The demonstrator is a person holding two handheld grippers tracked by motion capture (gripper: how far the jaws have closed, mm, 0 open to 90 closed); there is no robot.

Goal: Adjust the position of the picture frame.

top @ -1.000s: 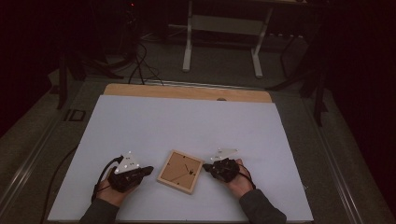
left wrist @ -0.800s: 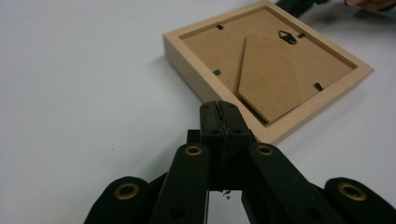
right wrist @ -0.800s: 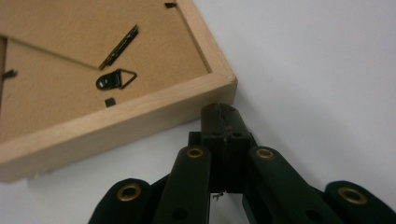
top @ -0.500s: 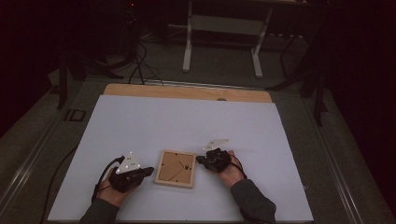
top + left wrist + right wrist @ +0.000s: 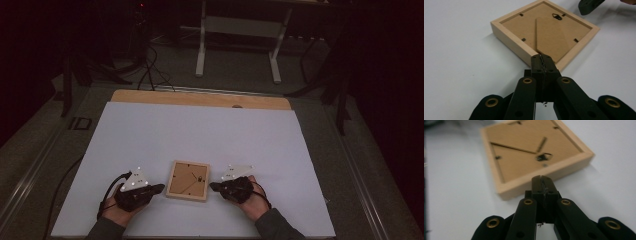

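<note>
A small square wooden picture frame point(image 5: 187, 180) lies face down on the white table top, its brown backing board, stand flap and black hanger up. My left gripper point(image 5: 159, 188) rests just left of it, shut and holding nothing, tips close to the frame's left edge. In the left gripper view the frame point(image 5: 545, 30) lies right beyond the shut gripper point(image 5: 541, 58). My right gripper point(image 5: 212, 186) sits just right of the frame, also shut with nothing held. The right gripper view has the frame point(image 5: 531, 152) ahead of the gripper point(image 5: 541, 178), whose tip nearly touches its side.
The white sheet point(image 5: 200, 135) covers the table, with a wooden strip point(image 5: 200, 98) along the far edge. Beyond it are dark floor, cables point(image 5: 150, 65) and a white stand point(image 5: 237, 45). The other gripper's tip point(image 5: 589, 3) appears past the frame in the left gripper view.
The frame has turned from a diamond angle to nearly square with the table and shifted slightly left. The right gripper moved with it, then drew back to the frame's right side.
</note>
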